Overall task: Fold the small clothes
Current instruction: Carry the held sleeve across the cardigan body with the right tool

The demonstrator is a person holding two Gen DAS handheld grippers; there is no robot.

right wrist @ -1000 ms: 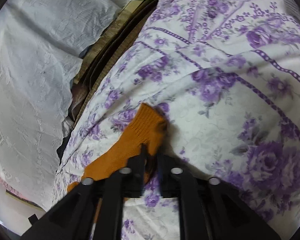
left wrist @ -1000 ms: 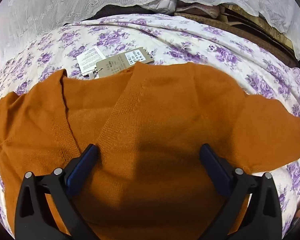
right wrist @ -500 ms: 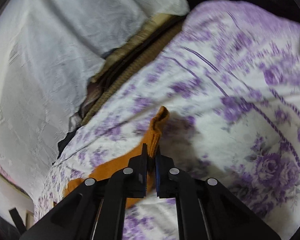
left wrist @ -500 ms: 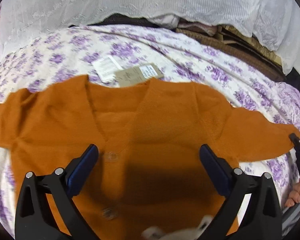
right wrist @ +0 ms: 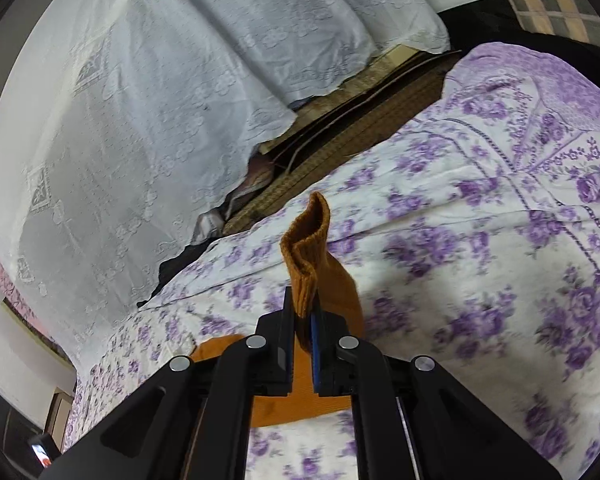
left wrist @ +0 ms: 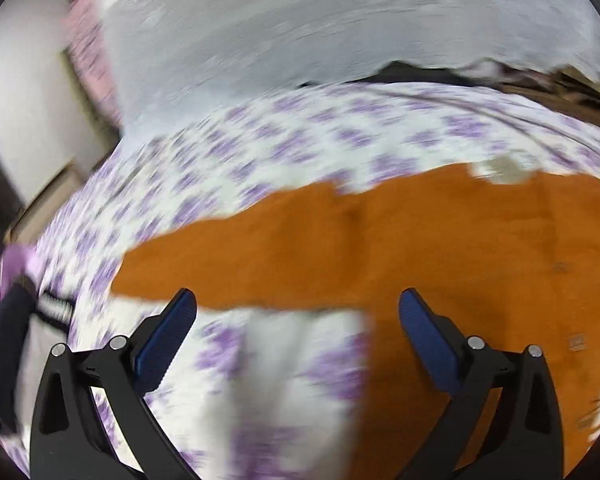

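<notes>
An orange knitted cardigan (left wrist: 440, 240) was laid flat on a purple-flowered bedsheet (left wrist: 284, 152), with one sleeve (left wrist: 228, 264) stretched out sideways and a paper tag (left wrist: 504, 170) seen at its collar. The opposite sleeve's ribbed cuff (right wrist: 306, 248) was lifted off the sheet and was clamped between the jaws of the right gripper (right wrist: 302, 316), which were pressed tight on the knit. The left gripper (left wrist: 296, 316) was held above the flat sleeve and the sheet with its jaws spread wide and nothing between them; its view was heavily blurred, so fine detail of the garment's front could not be made out. Behind the bed, a white lace cover (right wrist: 140, 120) was draped over other items, and a woven mat (right wrist: 340, 140) was exposed at the sheet's edge.

The step in hand was judged to be the folding of the raised sleeve across the body. Only the cuff's tip was pinched, so the knit could be pulled free if the sleeve were swung fast. The body was not pinned by anything, so the whole cardigan could be dragged or bunched. The tag could also be trapped inside a fold.
</notes>
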